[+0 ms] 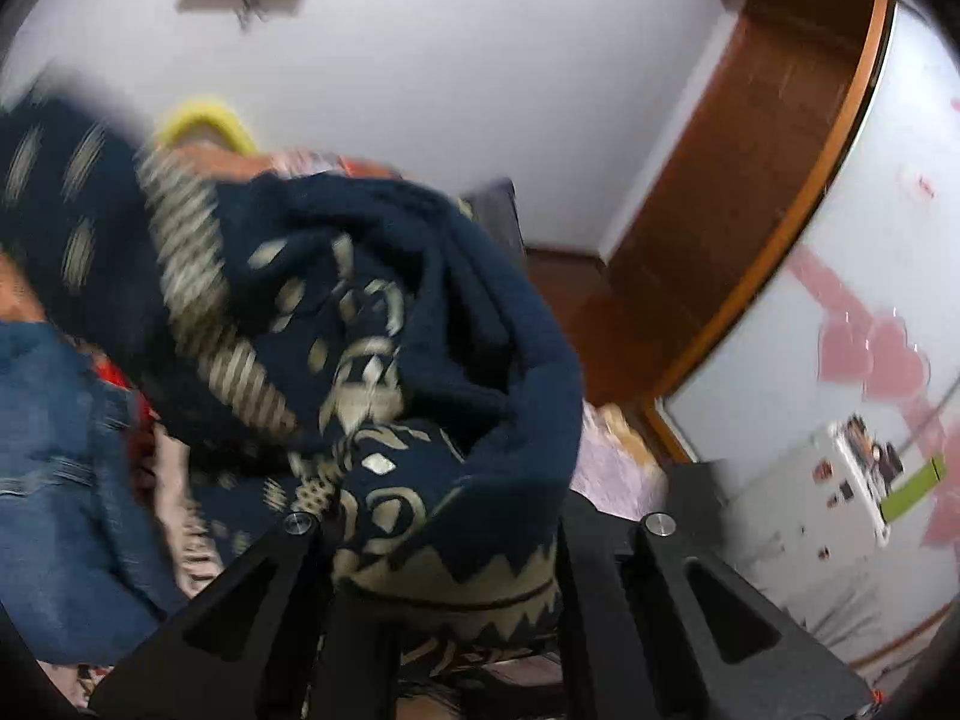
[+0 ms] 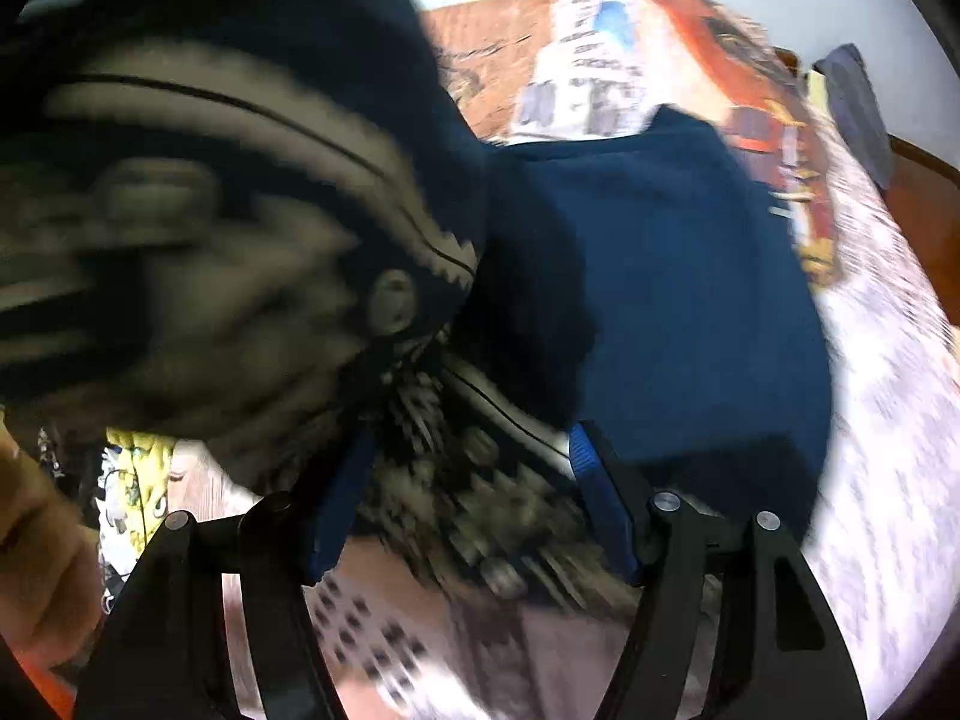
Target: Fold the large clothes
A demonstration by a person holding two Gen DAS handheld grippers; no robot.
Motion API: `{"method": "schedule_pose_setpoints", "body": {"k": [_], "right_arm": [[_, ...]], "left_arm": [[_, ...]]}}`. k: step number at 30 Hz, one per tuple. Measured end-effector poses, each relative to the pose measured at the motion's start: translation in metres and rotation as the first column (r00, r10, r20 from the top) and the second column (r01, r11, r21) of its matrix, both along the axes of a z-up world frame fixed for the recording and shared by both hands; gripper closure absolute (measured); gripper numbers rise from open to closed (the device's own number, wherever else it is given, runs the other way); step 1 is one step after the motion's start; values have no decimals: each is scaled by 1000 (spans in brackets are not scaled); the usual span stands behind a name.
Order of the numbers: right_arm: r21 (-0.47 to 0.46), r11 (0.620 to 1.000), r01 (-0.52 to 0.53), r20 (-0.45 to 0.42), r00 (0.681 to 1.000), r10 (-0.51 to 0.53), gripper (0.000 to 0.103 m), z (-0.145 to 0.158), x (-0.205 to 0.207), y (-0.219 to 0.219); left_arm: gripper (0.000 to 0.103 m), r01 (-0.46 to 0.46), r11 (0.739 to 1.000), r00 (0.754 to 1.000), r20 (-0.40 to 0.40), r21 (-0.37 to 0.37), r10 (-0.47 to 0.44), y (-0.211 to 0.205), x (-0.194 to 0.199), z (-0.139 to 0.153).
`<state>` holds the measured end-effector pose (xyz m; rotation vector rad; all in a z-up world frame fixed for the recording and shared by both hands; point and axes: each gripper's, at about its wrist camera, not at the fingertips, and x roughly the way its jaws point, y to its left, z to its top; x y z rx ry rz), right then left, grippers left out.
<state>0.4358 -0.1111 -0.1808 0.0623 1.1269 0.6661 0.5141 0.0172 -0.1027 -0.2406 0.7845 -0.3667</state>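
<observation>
A large navy knit sweater with cream patterns (image 1: pixel 384 324) hangs bunched in the air in the left wrist view. My left gripper (image 1: pixel 447 576) is shut on its patterned hem, which fills the gap between the black fingers. In the right wrist view the same sweater (image 2: pixel 228 204) is blurred and close. My right gripper (image 2: pixel 474 480) has its blue-padded fingers (image 2: pixel 591 480) around a patterned fold of the sweater. A folded blue garment (image 2: pixel 690 276) lies on the bed beyond.
Blue jeans (image 1: pixel 54 468) lie at the left. The bed has a patterned orange and white cover (image 2: pixel 600 54). A wooden door frame (image 1: pixel 750 192) and a white wall with pink hearts (image 1: pixel 870 360) stand to the right. A yellow printed cloth (image 2: pixel 132 492) lies at the lower left.
</observation>
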Motion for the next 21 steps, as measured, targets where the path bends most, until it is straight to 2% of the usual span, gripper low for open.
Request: {"method": "schedule_pose_setpoints", "body": {"k": [3, 7, 8, 11, 16, 17, 18, 21], "right_arm": [[-44, 997, 69, 41, 997, -67, 39, 11, -8, -43], [-115, 973, 199, 91, 978, -190, 39, 20, -8, -97], [-129, 966, 225, 98, 972, -213, 39, 21, -8, -107], [-131, 956, 263, 110, 962, -250, 39, 24, -9, -124], [-94, 956, 279, 136, 954, -266, 39, 37, -15, -127], [-88, 956, 281, 140, 953, -267, 39, 39, -17, -127], [-79, 956, 282, 146, 952, -269, 39, 42, -17, -125], [-55, 960, 274, 161, 951, -263, 39, 51, -18, -124]], "left_arm": [[99, 55, 998, 997, -57, 34, -53, -16, 6, -16], [99, 114, 993, 987, -114, 28, -110, -23, -1, -33], [99, 129, 990, 985, -124, 56, -122, -26, -6, -36], [99, 153, 975, 982, -134, 160, -132, -35, -18, -45], [98, 139, 968, 977, -191, 209, -99, -46, -25, -63], [94, 138, 966, 978, -187, 220, -97, -49, -26, -63], [86, 144, 964, 978, -178, 222, -106, -50, -31, -60], [61, 172, 972, 974, -175, 162, -143, -53, -46, -49]]}}
